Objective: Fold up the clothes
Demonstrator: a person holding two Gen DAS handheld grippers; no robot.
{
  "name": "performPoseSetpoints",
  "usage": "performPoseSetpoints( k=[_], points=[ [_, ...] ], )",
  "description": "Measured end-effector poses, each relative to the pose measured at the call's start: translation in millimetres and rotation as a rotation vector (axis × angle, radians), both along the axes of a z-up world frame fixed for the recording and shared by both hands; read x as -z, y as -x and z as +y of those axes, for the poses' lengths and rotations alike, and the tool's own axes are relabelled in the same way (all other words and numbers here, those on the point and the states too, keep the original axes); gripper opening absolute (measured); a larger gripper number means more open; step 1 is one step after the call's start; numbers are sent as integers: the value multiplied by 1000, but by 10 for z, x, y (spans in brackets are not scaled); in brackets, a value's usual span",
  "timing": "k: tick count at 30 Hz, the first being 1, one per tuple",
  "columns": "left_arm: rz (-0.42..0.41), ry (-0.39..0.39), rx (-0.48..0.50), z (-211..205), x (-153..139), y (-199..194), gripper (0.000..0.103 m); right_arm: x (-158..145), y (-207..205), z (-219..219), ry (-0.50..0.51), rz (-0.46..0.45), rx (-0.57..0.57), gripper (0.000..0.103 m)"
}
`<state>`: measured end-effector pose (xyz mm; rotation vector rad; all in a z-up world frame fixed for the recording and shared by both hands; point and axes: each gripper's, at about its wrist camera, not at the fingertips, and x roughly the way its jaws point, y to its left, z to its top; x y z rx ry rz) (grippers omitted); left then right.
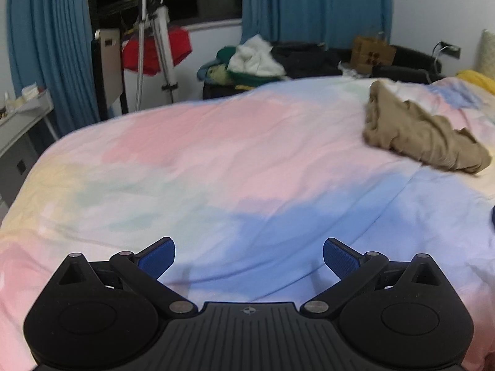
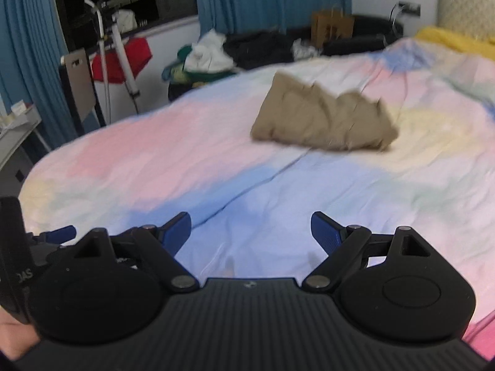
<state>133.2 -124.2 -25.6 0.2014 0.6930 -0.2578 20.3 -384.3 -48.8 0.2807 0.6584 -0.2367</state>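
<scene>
The left tongs hover over the bed, their blue pads spread wide with nothing between them, above a blue patch of the pastel cover. The right tongs are likewise spread and empty, above the blue area near a seam in the cover. The task's thing, a crumpled tan garment, lies bunched on the bed well apart from both tongs: at about 2 o'clock in the left wrist view and about 1 o'clock in the right wrist view, blurred there. Beyond the bed's far edge, at 12 o'clock, sits a heap of clothes before blue curtains, with a red garment hanging at 11 o'clock.
</scene>
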Motion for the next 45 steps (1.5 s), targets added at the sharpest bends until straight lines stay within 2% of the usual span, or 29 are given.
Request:
performPoseSetpoints(
  k=[3, 7, 9, 17, 21, 24, 29, 37, 45],
  points=[
    [-6, 6, -6, 65, -66, 17, 103, 162, -278, 58, -32, 62, -9, 86],
    [-14, 17, -21, 130, -241, 60, 103, 238, -713, 90, 16, 100, 16, 86],
    [-15, 24, -31, 180, -323, 77, 103, 269, -908, 50, 9, 112, 38, 86],
    [-22, 43, -60, 352, -727, 254, 103, 572, -1365, -37, -31, 84, 59, 86],
    [-39, 45, -50, 332, -969, 423, 103, 658, -1402, 21, -10, 94, 44, 86],
    [-57, 77, -55, 271, -1143, 555, 103, 723, -1430, 64, 6, 103, 32, 86],
    [-58, 115, 10, 15, -1342, 850, 103, 828, -1476, 139, 34, 116, 14, 86],
    [-21, 124, 78, -533, -1337, 1247, 103, 858, -1473, 302, 90, 109, -15, 86],
    [4, 124, 103, -885, -1223, 1319, 103, 827, -1428, 396, 81, 87, -45, 86]
  ],
)
